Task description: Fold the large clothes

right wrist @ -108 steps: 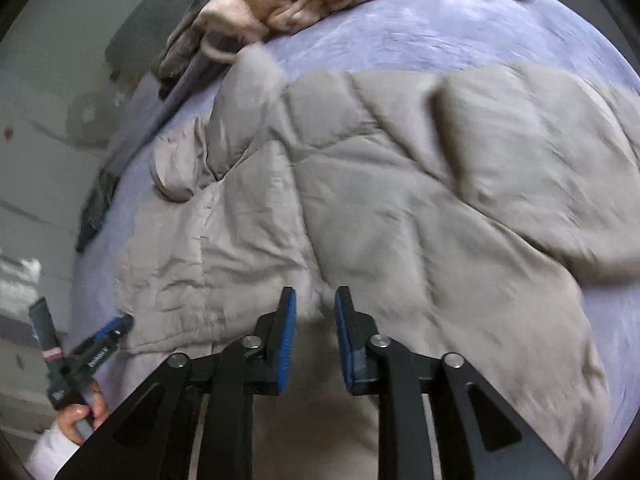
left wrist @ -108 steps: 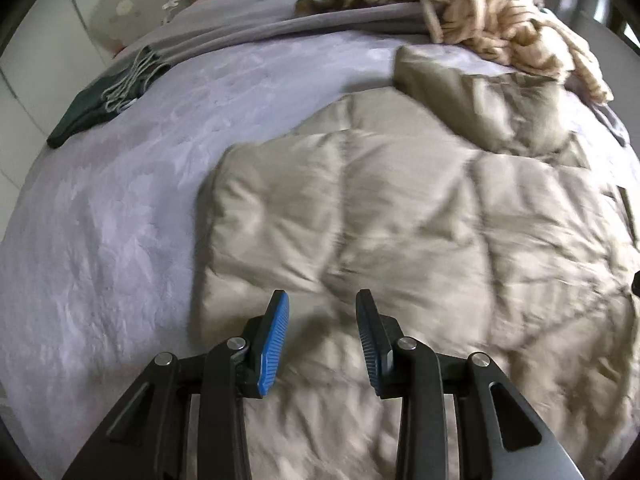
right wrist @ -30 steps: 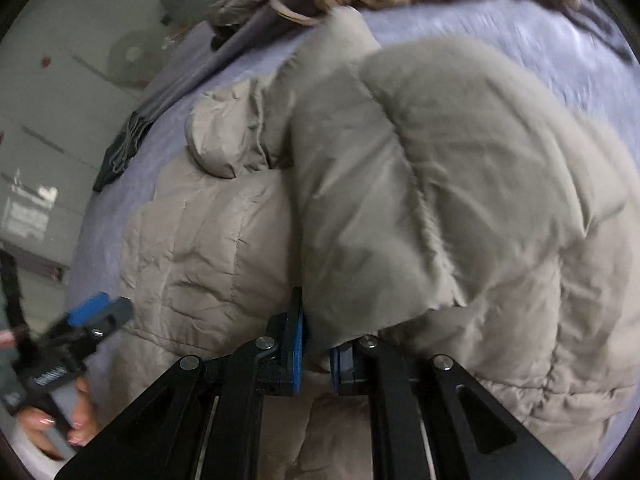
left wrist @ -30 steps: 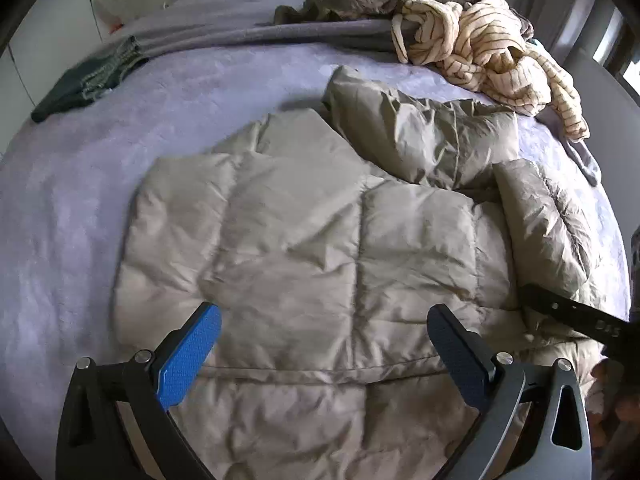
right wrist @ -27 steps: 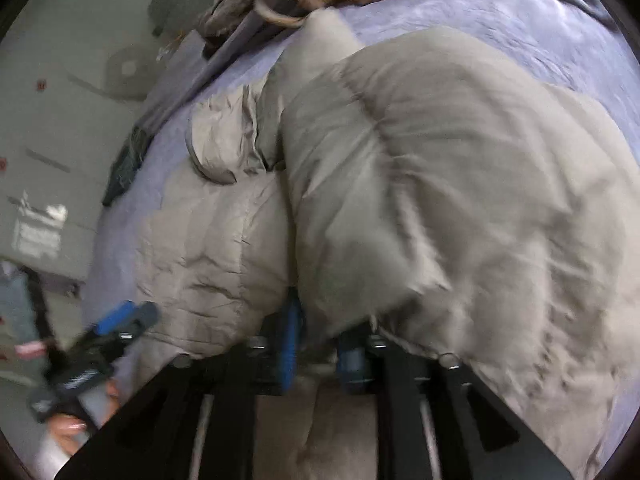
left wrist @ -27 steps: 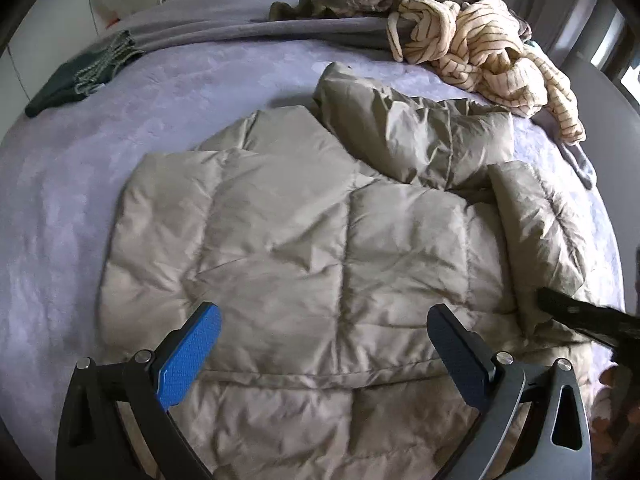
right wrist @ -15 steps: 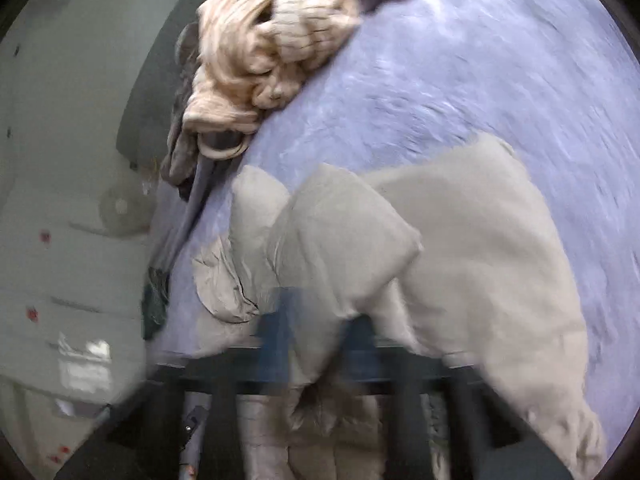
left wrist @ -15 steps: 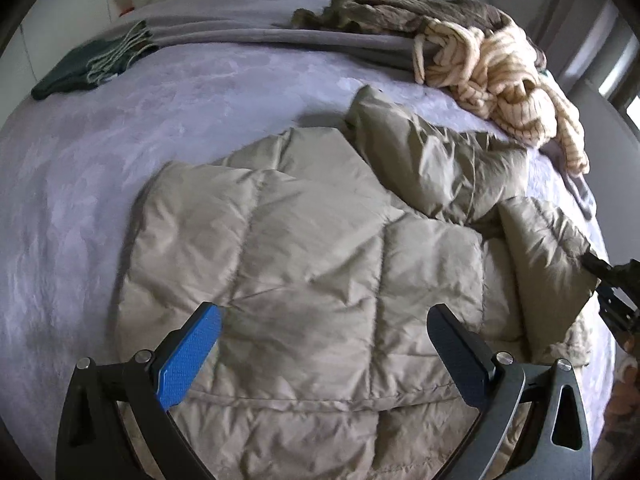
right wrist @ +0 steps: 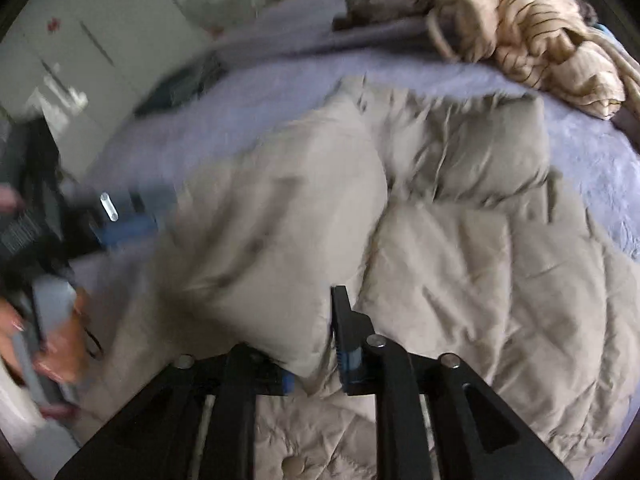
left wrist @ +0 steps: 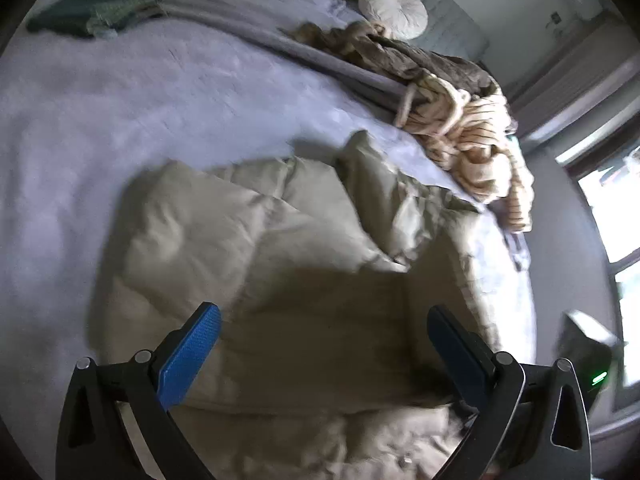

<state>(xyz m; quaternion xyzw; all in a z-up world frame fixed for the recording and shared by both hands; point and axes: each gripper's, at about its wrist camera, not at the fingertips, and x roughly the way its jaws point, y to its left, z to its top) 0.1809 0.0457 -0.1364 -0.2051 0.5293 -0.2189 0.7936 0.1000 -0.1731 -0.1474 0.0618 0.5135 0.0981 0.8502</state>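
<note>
Centrally on the lavender bedspread (left wrist: 120, 92) lies the beige puffer jacket (left wrist: 256, 240), spread flat with its quilted panels facing up. One sleeve (right wrist: 280, 232) is folded inward over the body of the garment; its cuff end sits between the fingers of the right gripper (right wrist: 310, 354). That gripper's jaws have just been opening, and the visible right pad stands apart from the fabric, so the sleeve is not pinched. The left gripper (left wrist: 324, 344) hovers above the jacket's lower part with its blue pads wide apart and nothing between them. Beyond the jacket's collar end, a striped cream garment (left wrist: 476, 132) is heaped beside a brown one (left wrist: 404, 52). A round white cushion (left wrist: 392, 10) rests at the headboard. A dark green folded item (left wrist: 92, 10) lies at the far left corner of the bed.
</note>
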